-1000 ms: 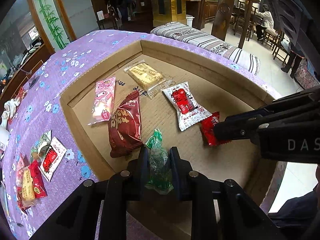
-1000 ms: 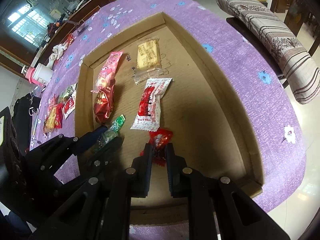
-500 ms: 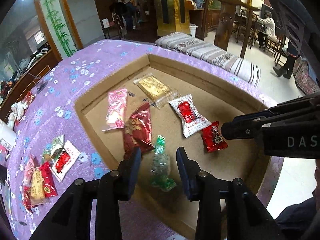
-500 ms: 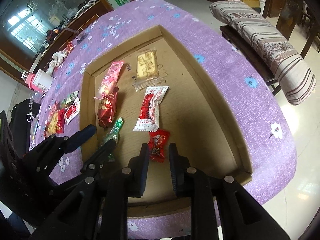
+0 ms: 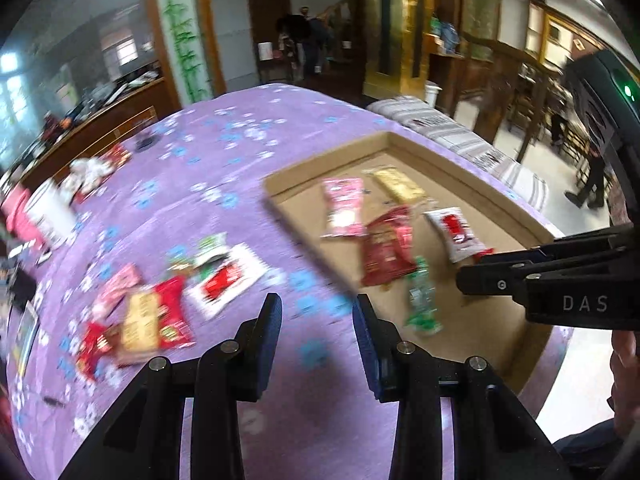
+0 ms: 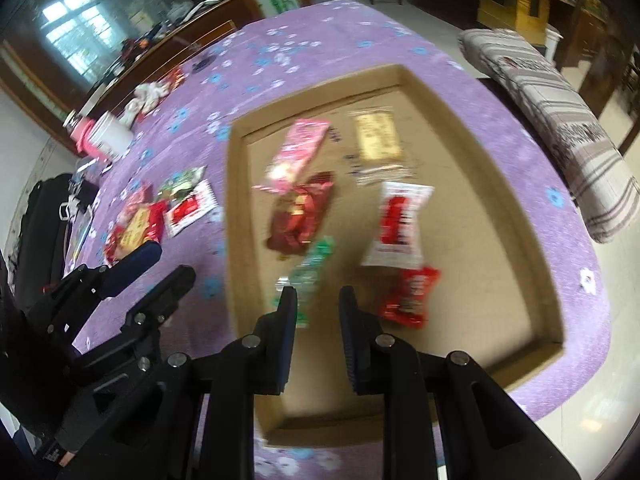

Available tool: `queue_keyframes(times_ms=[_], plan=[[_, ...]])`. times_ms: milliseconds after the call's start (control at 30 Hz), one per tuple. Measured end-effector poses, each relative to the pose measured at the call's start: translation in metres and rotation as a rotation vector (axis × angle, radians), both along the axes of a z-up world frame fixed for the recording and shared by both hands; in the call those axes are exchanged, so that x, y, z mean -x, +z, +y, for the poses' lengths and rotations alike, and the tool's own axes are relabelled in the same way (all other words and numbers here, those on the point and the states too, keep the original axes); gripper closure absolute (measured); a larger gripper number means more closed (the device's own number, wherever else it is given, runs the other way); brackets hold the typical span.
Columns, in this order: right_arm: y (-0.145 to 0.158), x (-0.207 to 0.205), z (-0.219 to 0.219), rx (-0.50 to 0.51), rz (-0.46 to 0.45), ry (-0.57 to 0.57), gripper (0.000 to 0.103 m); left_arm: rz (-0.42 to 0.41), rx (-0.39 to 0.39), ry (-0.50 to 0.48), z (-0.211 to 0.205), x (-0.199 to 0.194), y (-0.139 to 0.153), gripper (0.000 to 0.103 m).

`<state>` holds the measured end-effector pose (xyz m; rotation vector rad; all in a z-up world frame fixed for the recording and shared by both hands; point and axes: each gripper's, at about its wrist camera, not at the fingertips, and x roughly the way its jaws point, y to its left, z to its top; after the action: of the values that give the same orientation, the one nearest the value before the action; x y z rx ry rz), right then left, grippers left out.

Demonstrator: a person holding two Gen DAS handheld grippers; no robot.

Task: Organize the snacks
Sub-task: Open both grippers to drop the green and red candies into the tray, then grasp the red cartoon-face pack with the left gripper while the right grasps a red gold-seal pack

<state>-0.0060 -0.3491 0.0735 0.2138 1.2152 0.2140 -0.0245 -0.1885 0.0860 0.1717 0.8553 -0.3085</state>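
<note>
The cardboard tray [image 6: 520, 216] holds several snacks: a pink packet [image 6: 298, 152], a yellow one [image 6: 378, 136], a dark red one [image 6: 300, 216], a white-and-red one [image 6: 400, 224], a green candy [image 6: 312, 268] and a small red packet [image 6: 412, 296]. My right gripper [image 6: 318, 296] hovers over the tray's near end, its jaws a little apart and empty. My left gripper [image 5: 316, 308] is open and empty above the purple cloth, left of the tray [image 5: 460, 168]. Ahead of it on the left lies a heap of snacks [image 5: 148, 320] with a white-and-red packet [image 5: 226, 280] beside it.
A white cup with a pink lid [image 6: 104, 136] stands at the table's far left. A black bag [image 6: 44, 216] sits off the left edge. A striped cushioned bench [image 6: 568, 120] runs past the table's right side. A person's hand [image 5: 624, 360] shows at the right.
Both grippers let go: the green candy and the small red packet now lie in the tray. Both rose and drew back, and the left one swung left over the cloth.
</note>
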Motion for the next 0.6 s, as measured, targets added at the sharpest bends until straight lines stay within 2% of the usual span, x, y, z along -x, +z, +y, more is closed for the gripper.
queue_keyframes(times_ms=[133, 433, 600], plan=[[0.000, 0.000, 0.030, 0.004, 0.000, 0.048, 0.076, 0.001, 0.023, 0.081, 0.043, 0.003, 0.000, 0.065], [-0.005, -0.001, 0.087, 0.008, 0.020, 0.120, 0.076, 0.046, 0.091, 0.292, 0.159, 0.013, -0.011, 0.065], [-0.010, 0.001, 0.109, 0.006, 0.032, 0.138, 0.076, 0.073, 0.101, 0.363, 0.217, 0.001, -0.020, 0.065]])
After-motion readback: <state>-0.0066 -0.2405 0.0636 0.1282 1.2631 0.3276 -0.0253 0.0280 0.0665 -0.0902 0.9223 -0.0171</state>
